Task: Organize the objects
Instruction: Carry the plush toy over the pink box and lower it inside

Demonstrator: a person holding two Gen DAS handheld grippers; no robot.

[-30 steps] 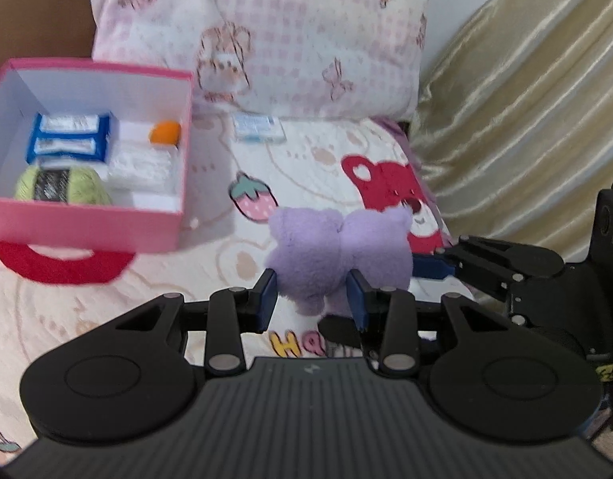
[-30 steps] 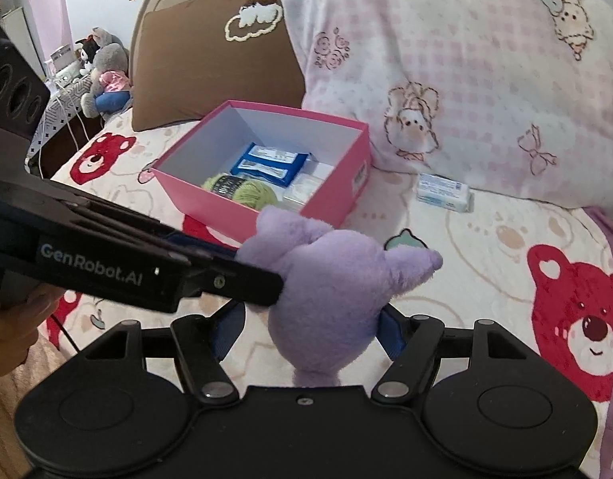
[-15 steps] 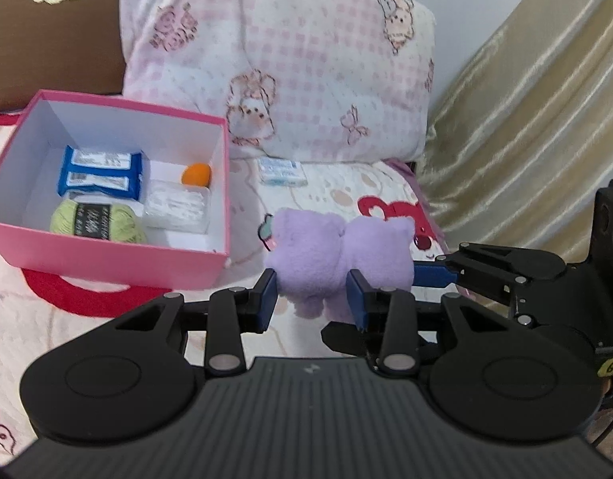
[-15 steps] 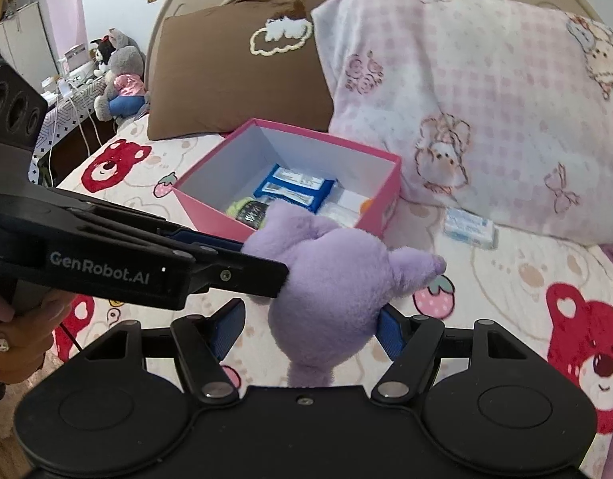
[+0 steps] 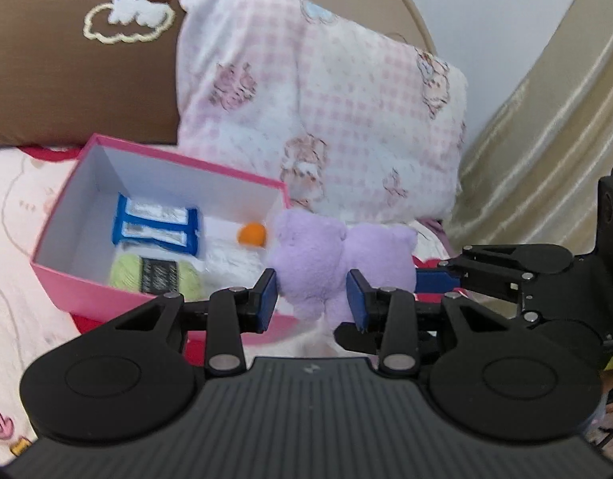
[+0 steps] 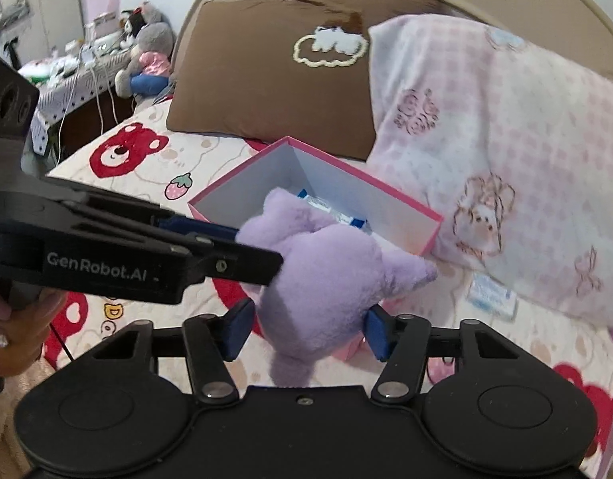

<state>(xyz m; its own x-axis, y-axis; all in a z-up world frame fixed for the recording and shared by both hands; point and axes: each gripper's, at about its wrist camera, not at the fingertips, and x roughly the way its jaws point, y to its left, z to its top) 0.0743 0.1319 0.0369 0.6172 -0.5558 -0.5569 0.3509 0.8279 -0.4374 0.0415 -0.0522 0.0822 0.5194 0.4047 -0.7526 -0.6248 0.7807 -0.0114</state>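
Beside the pink box, purple plush between both closed tools.

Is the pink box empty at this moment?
No, the left wrist view shows the pink box holding blue packets, a green yarn ball and a small orange ball.

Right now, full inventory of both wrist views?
plush toy: 1, purple, held over near edge of box
box: 1, pink, white inside, on bed
wipes pack: 1, blue, in box
yarn ball: 1, green, dark band, in box
small ball: 1, orange, in box
loose packet: 1, pale blue, on bed below pink pillow
pillows: brown, pink check, at headboard
stuffed toys: grey, far side table
left gripper: shut on plush toy
right gripper: shut on plush toy
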